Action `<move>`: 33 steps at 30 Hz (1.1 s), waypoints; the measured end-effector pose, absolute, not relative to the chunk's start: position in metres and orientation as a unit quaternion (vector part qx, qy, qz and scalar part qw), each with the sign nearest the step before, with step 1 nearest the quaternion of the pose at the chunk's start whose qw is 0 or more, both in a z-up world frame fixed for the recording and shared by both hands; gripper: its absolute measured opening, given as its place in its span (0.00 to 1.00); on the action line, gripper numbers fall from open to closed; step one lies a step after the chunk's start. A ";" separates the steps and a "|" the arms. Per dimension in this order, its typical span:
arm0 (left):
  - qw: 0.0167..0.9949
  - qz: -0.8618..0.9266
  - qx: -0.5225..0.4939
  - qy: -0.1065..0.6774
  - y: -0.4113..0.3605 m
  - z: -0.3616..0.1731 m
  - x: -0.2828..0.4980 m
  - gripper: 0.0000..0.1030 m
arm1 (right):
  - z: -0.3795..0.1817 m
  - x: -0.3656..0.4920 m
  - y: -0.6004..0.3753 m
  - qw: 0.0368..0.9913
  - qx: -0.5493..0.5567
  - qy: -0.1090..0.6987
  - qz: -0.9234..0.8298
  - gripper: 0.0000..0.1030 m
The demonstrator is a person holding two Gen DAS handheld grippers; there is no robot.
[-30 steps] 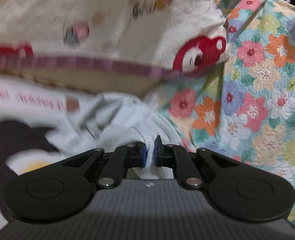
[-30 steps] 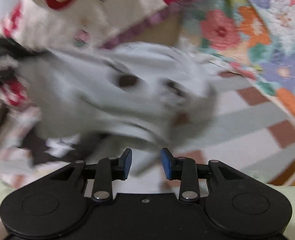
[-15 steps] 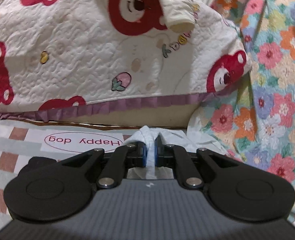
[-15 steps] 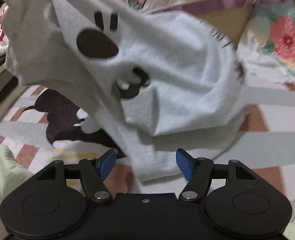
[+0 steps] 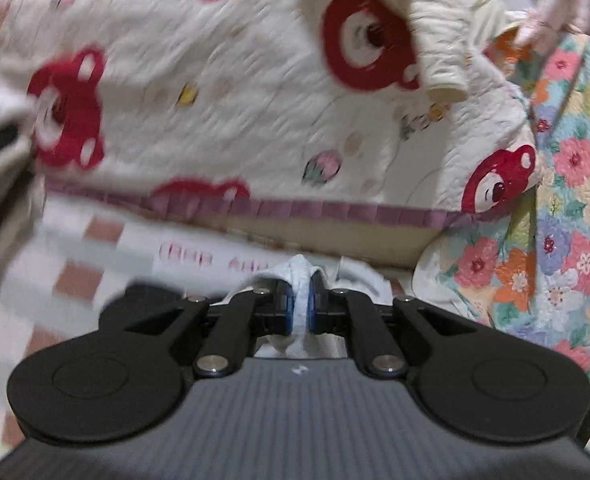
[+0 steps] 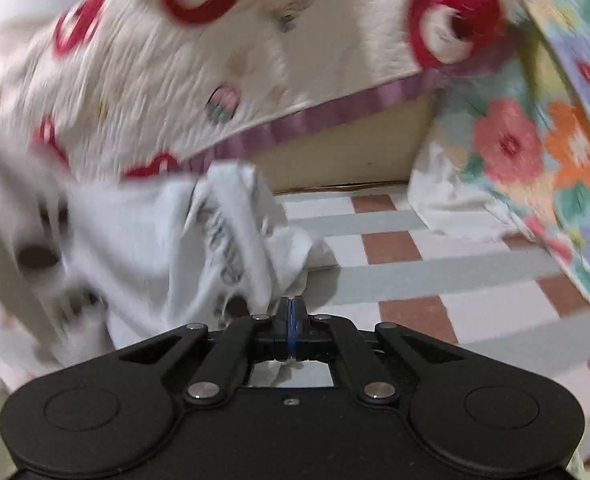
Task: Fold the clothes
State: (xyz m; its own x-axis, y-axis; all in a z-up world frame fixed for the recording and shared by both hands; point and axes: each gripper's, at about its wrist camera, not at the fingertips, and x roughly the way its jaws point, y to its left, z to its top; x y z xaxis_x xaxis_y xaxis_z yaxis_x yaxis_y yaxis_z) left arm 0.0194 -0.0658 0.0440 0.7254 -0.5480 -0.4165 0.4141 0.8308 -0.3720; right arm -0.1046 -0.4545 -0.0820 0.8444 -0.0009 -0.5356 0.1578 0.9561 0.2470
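Pinching a bunched fold of the white shirt [image 5: 301, 280], the left gripper [image 5: 300, 308] has its fingers pressed onto cloth at the lower centre of the left wrist view. The right gripper [image 6: 291, 320] has just been closing; its fingers now meet with only a thin edge of the same shirt [image 6: 143, 236] appearing caught between them, though blur prevents certainty. In the right wrist view the shirt's bulk spreads from the fingers toward the left and centre of the frame, printed face showing, above the checked blanket [image 6: 435, 264]. Its long axis appears to run from the right grip toward the upper left. Judgement: drawing the two grips apart along that line should stretch the shirt flat.
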 end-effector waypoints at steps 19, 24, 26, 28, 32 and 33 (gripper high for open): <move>0.929 -0.151 -0.111 0.318 -0.035 -0.013 0.061 0.06 | -0.158 -0.055 -0.374 0.899 0.175 0.402 -0.006 0.87; 0.926 -0.114 -0.106 0.344 -0.019 -0.050 0.069 0.06 | -0.163 -0.038 -0.346 0.923 0.080 0.375 -0.041 0.47; 0.927 -0.111 -0.099 0.345 -0.014 -0.058 0.068 0.06 | -0.161 -0.037 -0.351 0.924 0.096 0.369 -0.031 0.15; 0.927 -0.116 -0.096 0.344 -0.013 -0.058 0.066 0.06 | -0.155 -0.040 -0.367 0.923 0.140 0.359 -0.019 0.08; 0.929 -0.186 -0.054 0.316 -0.026 -0.042 0.049 0.06 | -0.123 -0.064 -0.383 0.940 0.149 0.306 -0.003 0.06; 0.928 -0.210 -0.050 0.302 -0.030 -0.035 0.041 0.06 | -0.114 -0.070 -0.384 0.944 0.143 0.297 -0.006 0.06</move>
